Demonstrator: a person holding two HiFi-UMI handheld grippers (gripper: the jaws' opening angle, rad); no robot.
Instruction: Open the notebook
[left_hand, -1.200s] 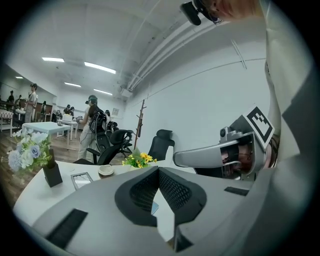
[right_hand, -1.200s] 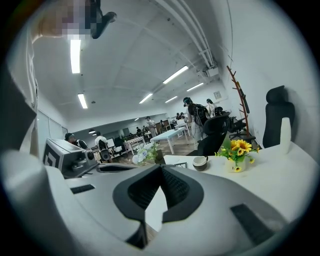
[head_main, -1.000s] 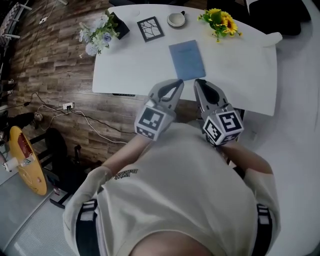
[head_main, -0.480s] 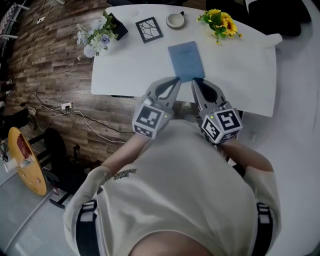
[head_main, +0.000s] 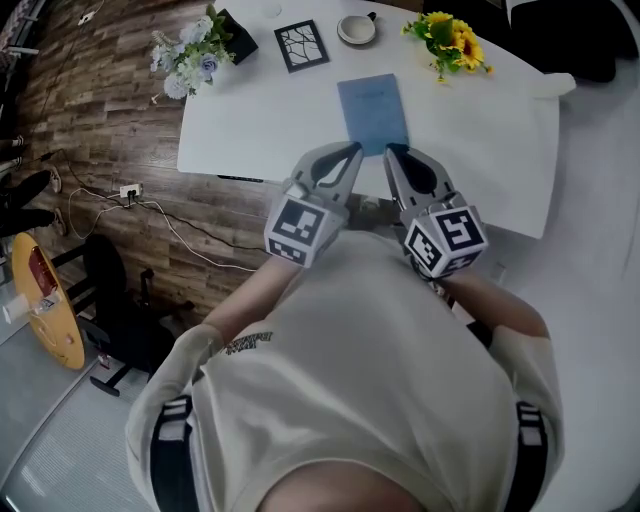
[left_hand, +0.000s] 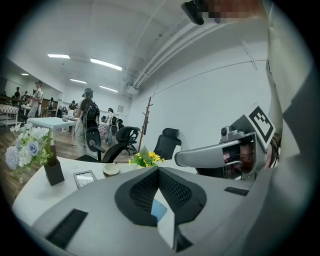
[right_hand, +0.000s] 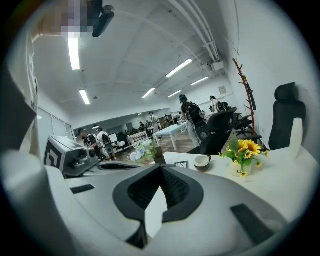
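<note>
A closed blue notebook (head_main: 373, 112) lies flat on the white table (head_main: 260, 130), near its front edge. My left gripper (head_main: 352, 150) and right gripper (head_main: 393, 152) hover side by side just in front of the notebook's near edge, pointing at it. Both are shut, with nothing between their pads. In the left gripper view the jaws (left_hand: 159, 170) meet at the tips, and a sliver of the blue notebook (left_hand: 159, 210) shows below them, with the right gripper (left_hand: 220, 152) alongside. The right gripper view shows its own jaws (right_hand: 161, 167) closed over white tabletop.
At the back of the table stand a vase of pale flowers (head_main: 190, 55), a small framed picture (head_main: 301, 47), a cup on a saucer (head_main: 356, 30) and sunflowers (head_main: 450, 40). Cables run over the wood floor (head_main: 120, 190). Office chairs and people are farther off.
The head view has shifted a little. Both grippers keep their places in front of the notebook and stay shut.
</note>
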